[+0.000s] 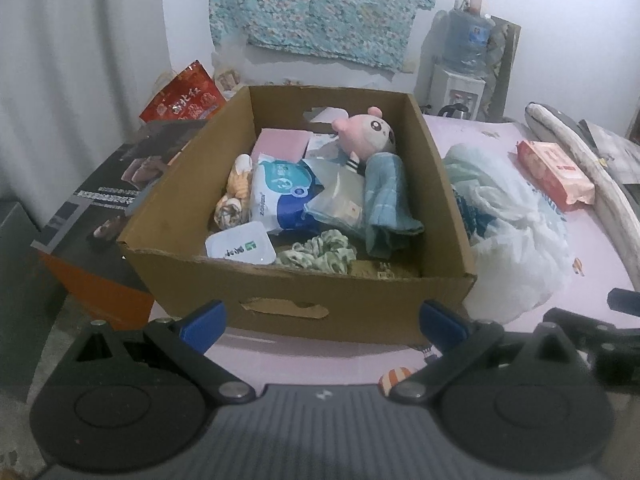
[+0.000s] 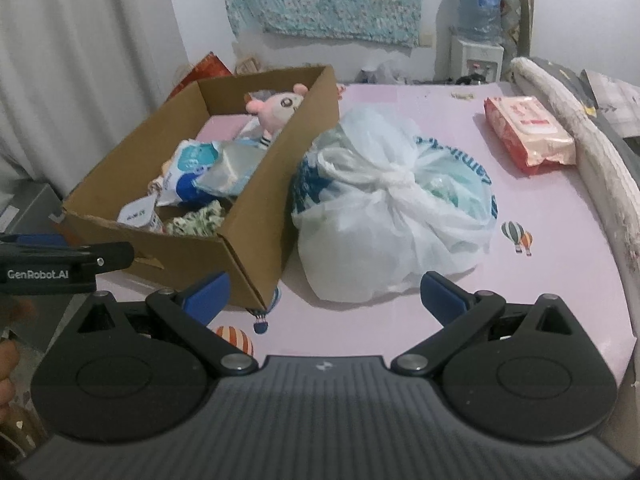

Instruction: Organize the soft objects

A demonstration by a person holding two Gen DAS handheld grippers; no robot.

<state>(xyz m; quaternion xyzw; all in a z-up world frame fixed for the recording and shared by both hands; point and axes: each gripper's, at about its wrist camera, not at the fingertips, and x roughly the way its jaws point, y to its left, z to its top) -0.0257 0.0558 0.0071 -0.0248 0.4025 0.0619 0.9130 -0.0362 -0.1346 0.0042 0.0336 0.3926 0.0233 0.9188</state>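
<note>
An open cardboard box (image 1: 352,304) stands on the pink mat and holds a pink plush doll (image 1: 366,130), a folded teal cloth (image 1: 386,204), a green scrunchie (image 1: 320,254), a blue-white tissue pack (image 1: 282,196) and a white lidded tub (image 1: 240,246). The box (image 2: 256,216) also shows in the right wrist view. A tied white plastic bag (image 2: 394,208) of soft things lies right of the box. My left gripper (image 1: 322,322) is open and empty before the box's front wall. My right gripper (image 2: 324,292) is open and empty before the bag.
A pink wet-wipes pack (image 2: 526,134) lies on the mat (image 2: 540,280) at the far right, beside a rolled whitish bolster (image 2: 576,136). A water dispenser (image 2: 478,28) stands at the back wall. A red bag (image 1: 186,94) and a dark printed box (image 1: 104,216) sit left of the cardboard box.
</note>
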